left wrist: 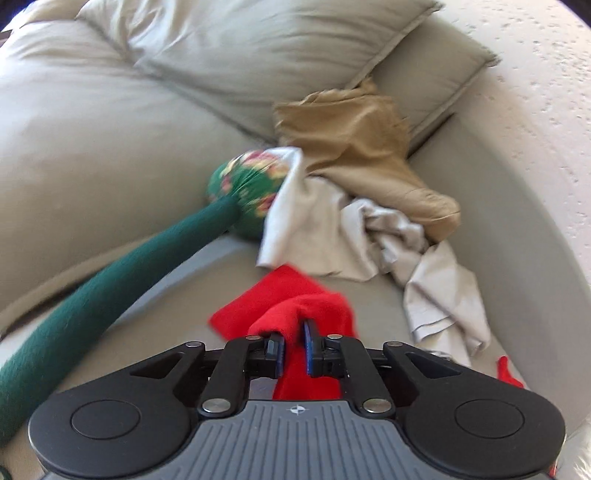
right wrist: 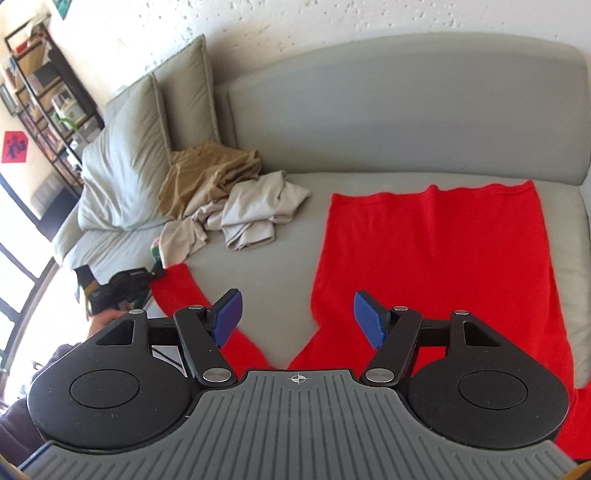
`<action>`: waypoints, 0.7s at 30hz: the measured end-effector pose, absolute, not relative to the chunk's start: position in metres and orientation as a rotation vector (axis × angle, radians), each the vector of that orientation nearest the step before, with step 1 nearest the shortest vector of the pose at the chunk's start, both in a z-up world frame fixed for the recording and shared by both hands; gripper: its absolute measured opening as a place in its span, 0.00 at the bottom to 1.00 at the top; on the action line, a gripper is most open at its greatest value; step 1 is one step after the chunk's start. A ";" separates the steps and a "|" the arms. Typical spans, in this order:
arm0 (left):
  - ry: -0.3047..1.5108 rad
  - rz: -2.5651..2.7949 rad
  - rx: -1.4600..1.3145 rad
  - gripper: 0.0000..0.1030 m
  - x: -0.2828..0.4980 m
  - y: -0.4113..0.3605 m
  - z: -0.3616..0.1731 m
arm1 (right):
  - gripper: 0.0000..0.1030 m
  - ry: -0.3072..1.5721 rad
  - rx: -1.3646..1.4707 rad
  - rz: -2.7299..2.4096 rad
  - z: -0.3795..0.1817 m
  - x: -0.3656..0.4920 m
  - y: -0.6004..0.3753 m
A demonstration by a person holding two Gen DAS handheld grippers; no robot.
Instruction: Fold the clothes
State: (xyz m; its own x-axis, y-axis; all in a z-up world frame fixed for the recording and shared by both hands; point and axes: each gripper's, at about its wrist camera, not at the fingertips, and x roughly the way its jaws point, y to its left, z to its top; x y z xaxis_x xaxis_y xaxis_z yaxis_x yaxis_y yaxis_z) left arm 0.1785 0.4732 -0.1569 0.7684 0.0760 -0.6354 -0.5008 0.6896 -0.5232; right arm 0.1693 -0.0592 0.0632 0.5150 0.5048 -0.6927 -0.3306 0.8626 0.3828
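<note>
Left wrist view: left gripper (left wrist: 292, 341) clamped on red sleeve end (left wrist: 295, 314). Red garment (right wrist: 436, 266) lies flat on sofa seat (right wrist: 266, 236), sleeve's long axis running left from body. Right gripper (right wrist: 297, 319) spread wide, holding nothing, above gap between sleeve and body; left hand nearer cuff.

Grey sofa (right wrist: 406, 122), white textured wall (right wrist: 332, 18)

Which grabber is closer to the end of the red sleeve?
Left. The left gripper is pinching the red sleeve end. The right gripper hangs open above the red sweater body, away from that end.
</note>
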 end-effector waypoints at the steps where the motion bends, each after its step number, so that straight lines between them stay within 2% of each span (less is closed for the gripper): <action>1: 0.605 0.346 -0.793 0.17 0.176 0.477 -0.160 | 0.67 0.906 0.211 0.509 0.062 0.168 -0.058; 3: 0.580 0.337 -0.876 0.20 0.174 0.484 -0.162 | 0.67 0.909 0.200 0.510 0.061 0.165 -0.056; 4: 0.575 0.325 -0.902 0.32 0.175 0.486 -0.162 | 0.67 0.909 0.195 0.506 0.061 0.164 -0.057; 6: 0.565 0.301 -0.950 0.47 0.180 0.488 -0.162 | 0.68 0.909 0.189 0.497 0.061 0.163 -0.058; 9: 0.541 0.300 -1.041 0.54 0.188 0.495 -0.166 | 0.68 0.911 0.195 0.485 0.059 0.162 -0.062; 11: 0.513 0.325 -1.129 0.49 0.190 0.500 -0.171 | 0.68 0.918 0.197 0.476 0.057 0.161 -0.064; 12: 0.504 0.337 -1.172 0.34 0.191 0.503 -0.174 | 0.68 0.921 0.194 0.471 0.056 0.162 -0.065; 13: 0.504 0.347 -1.195 0.09 0.192 0.506 -0.175 | 0.68 0.925 0.191 0.466 0.055 0.162 -0.065; 14: 0.504 0.354 -1.200 0.02 0.192 0.508 -0.176 | 0.68 0.927 0.190 0.463 0.055 0.162 -0.066; 21: 0.355 0.196 -0.851 0.03 0.191 0.496 -0.133 | 0.68 0.933 0.183 0.483 0.050 0.165 -0.061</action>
State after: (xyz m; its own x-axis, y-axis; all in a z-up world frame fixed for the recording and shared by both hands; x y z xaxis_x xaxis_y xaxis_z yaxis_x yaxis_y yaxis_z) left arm 0.1908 0.4959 -0.1328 0.9238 0.0277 -0.3818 -0.3080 0.6460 -0.6984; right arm 0.1654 -0.0614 0.0498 0.4984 0.4738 -0.7260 -0.3186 0.8789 0.3549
